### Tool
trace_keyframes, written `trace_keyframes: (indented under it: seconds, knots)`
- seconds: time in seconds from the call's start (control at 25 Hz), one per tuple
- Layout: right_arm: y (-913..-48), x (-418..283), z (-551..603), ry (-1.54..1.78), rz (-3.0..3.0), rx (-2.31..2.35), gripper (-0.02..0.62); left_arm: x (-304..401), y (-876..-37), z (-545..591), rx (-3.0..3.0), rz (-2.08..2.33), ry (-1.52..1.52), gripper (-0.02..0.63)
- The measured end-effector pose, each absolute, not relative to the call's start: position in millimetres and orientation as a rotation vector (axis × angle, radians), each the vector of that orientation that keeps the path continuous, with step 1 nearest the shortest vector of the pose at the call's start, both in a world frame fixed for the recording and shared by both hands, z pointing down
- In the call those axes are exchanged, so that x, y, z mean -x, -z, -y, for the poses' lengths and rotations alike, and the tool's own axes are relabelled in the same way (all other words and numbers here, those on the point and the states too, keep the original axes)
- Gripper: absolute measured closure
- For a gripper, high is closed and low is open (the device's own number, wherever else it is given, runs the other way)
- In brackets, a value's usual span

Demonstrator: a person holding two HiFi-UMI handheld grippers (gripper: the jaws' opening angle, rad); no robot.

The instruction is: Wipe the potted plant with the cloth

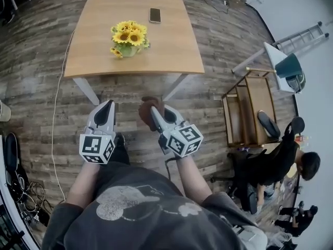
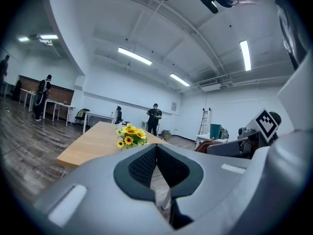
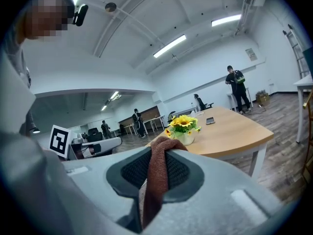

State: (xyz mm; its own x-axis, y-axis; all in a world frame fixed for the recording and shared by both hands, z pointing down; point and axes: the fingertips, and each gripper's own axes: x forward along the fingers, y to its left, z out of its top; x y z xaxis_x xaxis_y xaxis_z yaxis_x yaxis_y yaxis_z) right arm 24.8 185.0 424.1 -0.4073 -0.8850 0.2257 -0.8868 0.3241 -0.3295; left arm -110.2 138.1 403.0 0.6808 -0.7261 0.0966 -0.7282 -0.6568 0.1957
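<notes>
The cloth (image 3: 154, 180) is a rust-brown knit, coarse and ribbed, matt all over. The left gripper (image 2: 156, 151) and the right gripper (image 3: 159, 151) each have a smooth, matt grey plastic shell. The pads (image 2: 142, 166) inside the 2 jaws are black with a fine dimpled grain, probably rubber. The table (image 1: 99, 46) has a pale wood top, smooth with a faint satin sheen, on white painted legs. The floor (image 1: 218, 46) is dark planking with a rough, weathered grain. The potted plant (image 1: 129, 38) sits in a pale, smooth pot. The phone (image 1: 155, 15) has a dark glossy face. The trolley (image 1: 250, 108) has wood shelves in a brass-coloured metal frame.
</notes>
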Motion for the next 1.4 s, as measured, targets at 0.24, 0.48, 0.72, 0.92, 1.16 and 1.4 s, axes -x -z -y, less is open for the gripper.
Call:
trace_keyframes:
  seconds: [0.24, 0.48, 0.72, 0.92, 1.16, 1.4]
  knots:
    - [-423, -34, -117, -0.673, 2.498, -1.796, 0.552, 94, -414, -75, -2.699, 1.045, -0.075, 0.586]
    - [-431, -53, -73, -0.687, 2.388, -1.935, 0.553, 80, -433, -28, -2.700, 0.971, -0.154, 0.540]
    - [-436, -69, -45, -0.703, 2.292, -2.054, 0.552, 52, -448, -4, -2.722, 0.860, -0.190, 0.463]
    - [-435, -84, -30, -0.686, 2.263, -2.075, 0.552, 25, -460, 11, -2.700, 0.848, -0.172, 0.299]
    - [-437, -117, 8, -0.681, 2.268, -2.096, 0.552, -14, -493, 31, -2.601, 0.881, -0.236, 0.220]
    - [-441, -145, 63, -0.689, 2.321, -2.017, 0.553, -28, -529, 70, -2.602, 1.048, -0.401, 0.021]
